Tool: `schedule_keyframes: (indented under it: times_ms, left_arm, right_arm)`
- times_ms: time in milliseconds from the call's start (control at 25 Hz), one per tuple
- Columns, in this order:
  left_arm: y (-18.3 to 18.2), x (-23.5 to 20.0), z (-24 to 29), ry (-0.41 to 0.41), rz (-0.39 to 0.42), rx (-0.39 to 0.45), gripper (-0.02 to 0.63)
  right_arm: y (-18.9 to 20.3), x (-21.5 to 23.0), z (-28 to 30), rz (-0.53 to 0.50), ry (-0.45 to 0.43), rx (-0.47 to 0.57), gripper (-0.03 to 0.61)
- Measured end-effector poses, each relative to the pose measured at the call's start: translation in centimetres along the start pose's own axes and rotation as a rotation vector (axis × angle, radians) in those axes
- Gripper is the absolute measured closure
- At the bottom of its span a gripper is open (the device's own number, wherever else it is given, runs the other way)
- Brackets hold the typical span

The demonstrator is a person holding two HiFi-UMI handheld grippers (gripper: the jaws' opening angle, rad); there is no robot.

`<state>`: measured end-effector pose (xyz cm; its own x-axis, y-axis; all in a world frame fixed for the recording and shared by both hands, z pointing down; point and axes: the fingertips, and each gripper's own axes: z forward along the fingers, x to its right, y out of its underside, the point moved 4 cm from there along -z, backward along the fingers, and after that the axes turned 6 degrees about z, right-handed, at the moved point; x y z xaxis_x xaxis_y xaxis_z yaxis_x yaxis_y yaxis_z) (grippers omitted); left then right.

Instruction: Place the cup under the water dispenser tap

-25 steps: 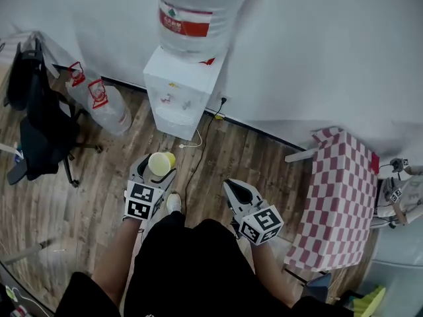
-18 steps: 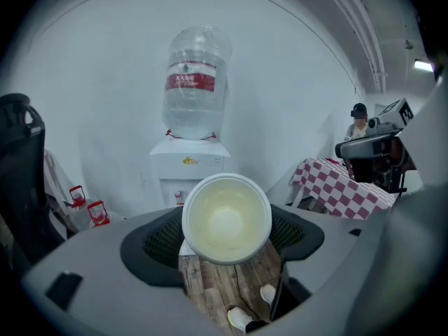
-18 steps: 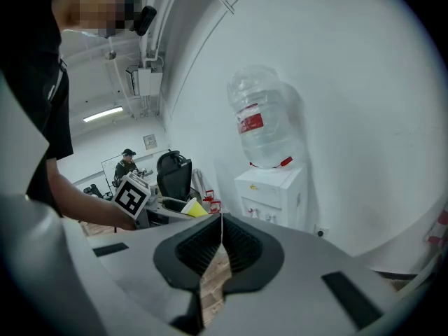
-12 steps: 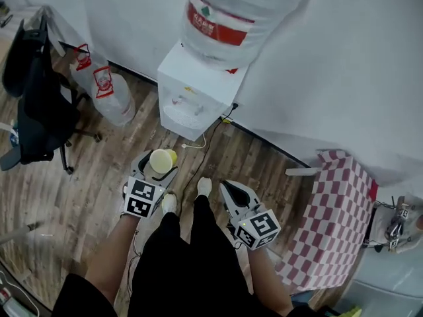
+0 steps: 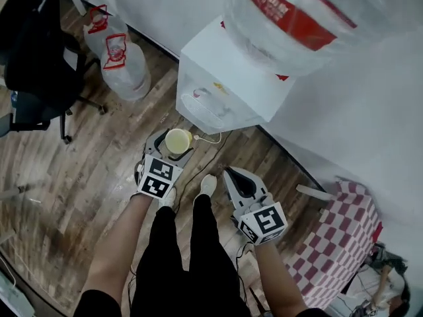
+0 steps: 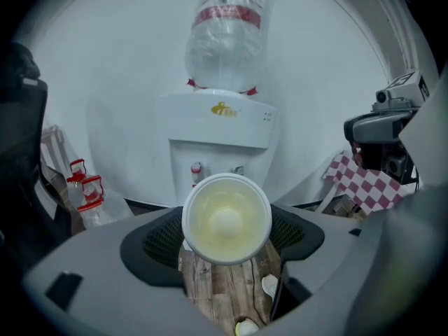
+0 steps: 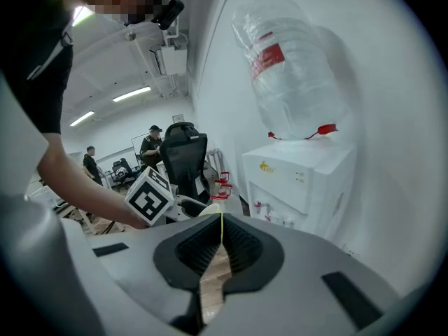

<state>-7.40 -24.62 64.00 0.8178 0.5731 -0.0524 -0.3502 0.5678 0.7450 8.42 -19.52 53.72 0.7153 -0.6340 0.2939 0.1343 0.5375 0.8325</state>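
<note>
A pale yellow cup [image 5: 178, 140] sits upright between the jaws of my left gripper [image 5: 173, 145], which is shut on it. In the left gripper view the cup [image 6: 226, 218] faces me mouth-on, and the left gripper [image 6: 226, 224] points at the white water dispenser [image 6: 220, 128] with its red tap [image 6: 197, 170] and second tap [image 6: 239, 169]. The dispenser [image 5: 231, 84] carries a big clear bottle [image 5: 297, 18]; its taps [image 5: 206, 96] lie a little beyond the cup. My right gripper [image 5: 241, 182] hangs to the right, shut and empty. In its own view the right gripper [image 7: 221, 240] sees the dispenser [image 7: 301, 180].
A black office chair [image 5: 33, 65] stands at the left, and two empty water jugs [image 5: 122, 65] rest by the wall. A white cable [image 5: 213, 137] trails on the wooden floor by the dispenser. A red-checked table [image 5: 344, 243] is at the lower right. The person's feet [image 5: 206, 185] are below the grippers.
The person has stepped closer to the dispenser, which now looms larger. The left gripper has carried the cup forward toward the taps. The right gripper has followed alongside.
</note>
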Motion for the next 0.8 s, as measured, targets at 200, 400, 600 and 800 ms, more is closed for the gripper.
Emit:
schedule_keyframes:
  times_ms: [200, 400, 600, 800]
  left_arm:
    - [2.4, -1.7, 5.3, -0.020, -0.038, -0.007, 0.239]
    - [5.1, -3.8, 9.4, -0.066, -0.031, -0.010, 0.239]
    - [5.9, -6.1, 13.2, -0.095, -0.034, 0.016, 0.239]
    - [5.5, -6.7, 17.4, -0.054, 0.019, -0.007, 0.239]
  right_arm:
    - [2.8, 3.2, 5.8, -0.039, -0.035, -0.003, 0.555]
    - [5.3, 5.3, 10.4, -0.079, -0.043, -0.003, 0.555]
    - [7.7, 6.9, 13.3, -0.114, -0.046, -0.012, 0.555]
    - [9.1, 8.7, 15.7, -0.136, -0.013, -0.016, 0.555]
